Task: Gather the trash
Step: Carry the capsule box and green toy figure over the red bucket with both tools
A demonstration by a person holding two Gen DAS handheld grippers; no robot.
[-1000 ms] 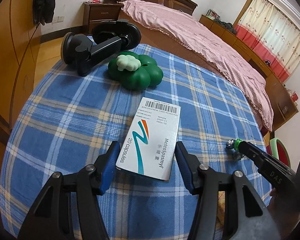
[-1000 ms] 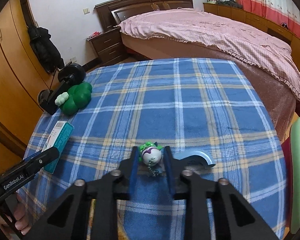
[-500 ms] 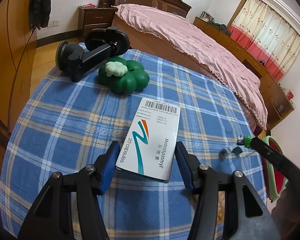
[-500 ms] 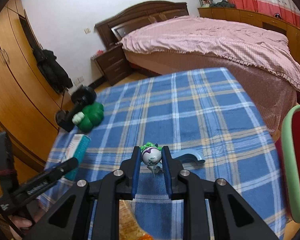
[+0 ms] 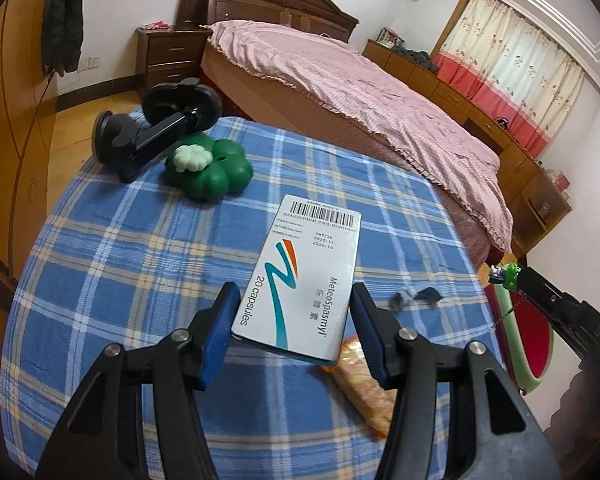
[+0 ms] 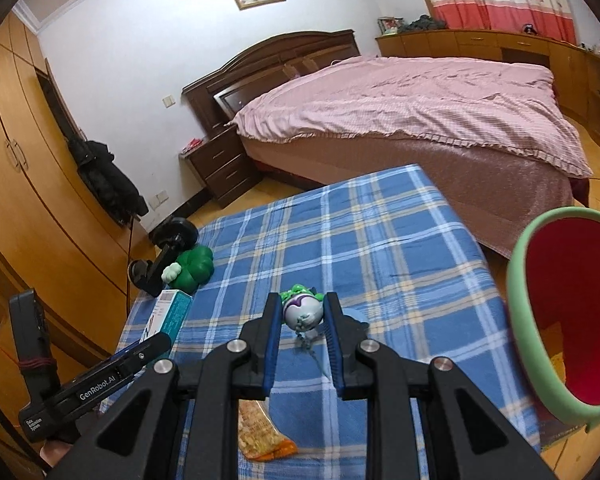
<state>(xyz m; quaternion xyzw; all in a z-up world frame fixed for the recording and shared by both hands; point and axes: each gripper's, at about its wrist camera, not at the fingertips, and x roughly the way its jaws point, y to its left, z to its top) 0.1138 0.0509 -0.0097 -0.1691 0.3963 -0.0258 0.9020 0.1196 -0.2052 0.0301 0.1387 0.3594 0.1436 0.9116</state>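
Note:
My left gripper (image 5: 294, 296) is shut on a white medicine box (image 5: 304, 264) marked "20 capsules", held clear above the blue plaid tablecloth (image 5: 120, 264). My right gripper (image 6: 303, 304) is shut on a small toy figure (image 6: 301, 314) with a grey head and green top, also lifted off the table. A bin with a green rim (image 6: 516, 280) and red inside stands at the table's right edge, close to the right gripper. In the left wrist view the toy (image 5: 508, 274) shows at the right gripper's tip, above the bin's rim (image 5: 504, 320).
An orange snack packet (image 5: 364, 380) lies near the table's front edge below the grippers. A blue-grey scrap (image 5: 416, 296) lies on the cloth. A green clover-shaped object (image 5: 212, 172) and a black suction holder (image 5: 156, 132) sit at the far left. A bed (image 6: 420, 112) stands beyond.
Both grippers have risen with their loads. The right one carried the toy up off the cloth and toward the bin. The snack packet and the scrap have come into view.

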